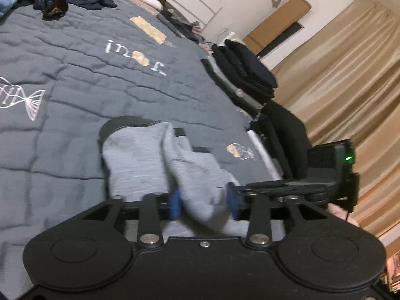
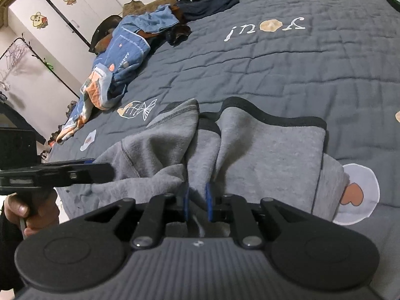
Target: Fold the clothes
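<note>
Both hand-held grippers, left (image 1: 203, 203) and right (image 2: 197, 203), are clamped on the grey garment (image 2: 262, 150) at lower centre; mid-fold probably, next lay it flat on the bed (image 2: 275, 62).

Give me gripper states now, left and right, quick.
Left gripper: pads apart with the grey garment bunched between them; looks like a loose hold, cannot tell for sure.
Right gripper: shut on the grey garment.
</note>
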Available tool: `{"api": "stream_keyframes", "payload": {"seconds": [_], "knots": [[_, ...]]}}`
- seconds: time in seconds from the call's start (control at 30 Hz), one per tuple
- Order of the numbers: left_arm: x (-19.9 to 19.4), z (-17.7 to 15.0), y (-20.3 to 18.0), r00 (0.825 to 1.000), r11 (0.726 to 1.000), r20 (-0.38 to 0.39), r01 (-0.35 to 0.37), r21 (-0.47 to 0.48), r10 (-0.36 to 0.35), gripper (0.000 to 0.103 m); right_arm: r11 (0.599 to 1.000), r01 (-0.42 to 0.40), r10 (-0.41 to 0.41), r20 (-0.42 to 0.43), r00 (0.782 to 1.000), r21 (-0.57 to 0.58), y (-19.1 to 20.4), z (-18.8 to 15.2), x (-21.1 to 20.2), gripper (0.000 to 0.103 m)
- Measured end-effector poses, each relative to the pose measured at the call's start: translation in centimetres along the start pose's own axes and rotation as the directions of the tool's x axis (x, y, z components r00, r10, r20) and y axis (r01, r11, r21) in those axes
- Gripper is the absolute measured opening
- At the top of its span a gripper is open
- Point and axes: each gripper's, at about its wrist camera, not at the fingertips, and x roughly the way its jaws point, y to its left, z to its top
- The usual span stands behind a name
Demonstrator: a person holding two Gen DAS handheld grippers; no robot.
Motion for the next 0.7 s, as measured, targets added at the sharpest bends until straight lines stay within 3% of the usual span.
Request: {"api": "stream_keyframes", "payload": {"seconds": [0.03, 0.07, 0.1, 0.13, 0.3, 0.4, 0.53, 0.7], "knots": [[0.2, -0.1, -0.2, 1.0, 1.0, 0.0, 0.0, 0.006, 0.0, 0.048, 1.0, 0.0, 0.0, 0.001, 1.0, -0.001, 0.0, 0.0, 0.0, 0.013], [0.5, -0.3, -0.3, 1.0, 1.0, -0.001, -0.005, 0.016, 0.005, 0.039, 1.0, 0.001, -0.001, 0.0, 1.0, -0.006, 0.1, 0.0, 0.0, 0.013], [0.8, -0.4, -0.5, 1.0, 1.0, -0.002, -0.01, 0.026, 0.01, 0.028, 1.0, 0.002, -0.002, -0.001, 1.0, -0.012, 0.2, -0.1, 0.1, 0.013], [1.1, -0.6, -0.7, 1.0, 0.999, -0.004, -0.015, 0.036, 0.015, 0.009, 1.0, 0.005, -0.005, -0.002, 1.0, -0.014, 0.1, -0.1, 0.1, 0.013], [-0.6, -1.6, -0.7, 0.998, 0.995, 0.006, -0.058, 0.077, 0.058, 0.007, 0.999, 0.002, -0.002, 0.013, 1.0, 0.033, -1.3, 0.2, -0.9, 0.013], [-2.8, -2.2, -0.6, 0.998, 0.994, 0.003, -0.062, 0.093, 0.062, 0.007, 0.998, -0.005, 0.0, 0.068, 0.998, 0.067, -2.2, 0.2, -2.1, 0.015], [-4.3, -3.6, -1.5, 0.998, 0.988, -0.033, -0.054, 0.143, 0.059, 0.006, 0.994, -0.043, 0.032, 0.114, 0.993, 0.098, -3.0, 0.3, -2.9, 0.025], [-4.3, -4.5, -1.6, 0.994, 0.983, -0.059, -0.078, 0.167, 0.089, 0.006, 0.994, -0.064, 0.054, 0.103, 0.993, 0.092, -2.8, 0.3, -2.4, 0.034]]}}
